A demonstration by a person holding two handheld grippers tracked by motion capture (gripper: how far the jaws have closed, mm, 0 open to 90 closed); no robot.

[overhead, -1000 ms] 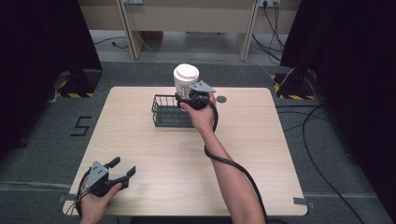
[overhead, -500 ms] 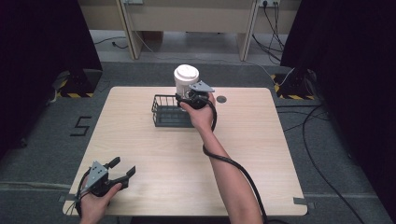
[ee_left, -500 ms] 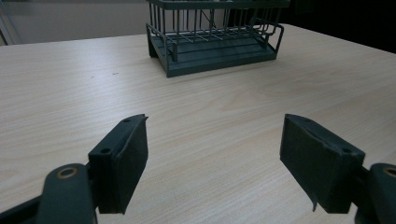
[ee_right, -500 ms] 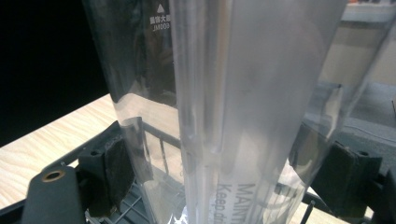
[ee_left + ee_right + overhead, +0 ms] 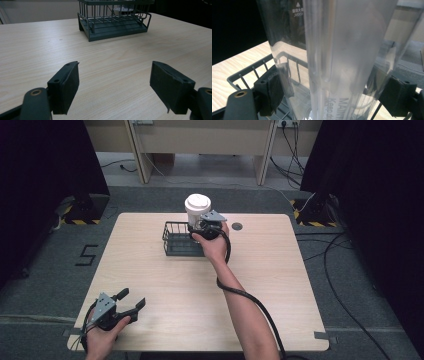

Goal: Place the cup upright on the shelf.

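A tall clear plastic container [image 5: 197,207] with a white lid stands upright at the right end of a dark wire basket [image 5: 177,240] on the far middle of the table. My right gripper [image 5: 200,226] is shut on the container's lower part. In the right gripper view the container [image 5: 347,50] sits between the two pads, and the basket's wires [image 5: 249,72] run below it. My left gripper [image 5: 131,302] rests at the table's near left corner, open and holding nothing. In the left gripper view it [image 5: 115,85] points toward the basket [image 5: 113,22] far ahead.
The light wooden table [image 5: 280,285] has a small round hole [image 5: 237,226] just right of the basket. A black cable [image 5: 240,292] trails from the right gripper along the forearm. Dark curtains flank both sides, and desk legs stand beyond the far edge.
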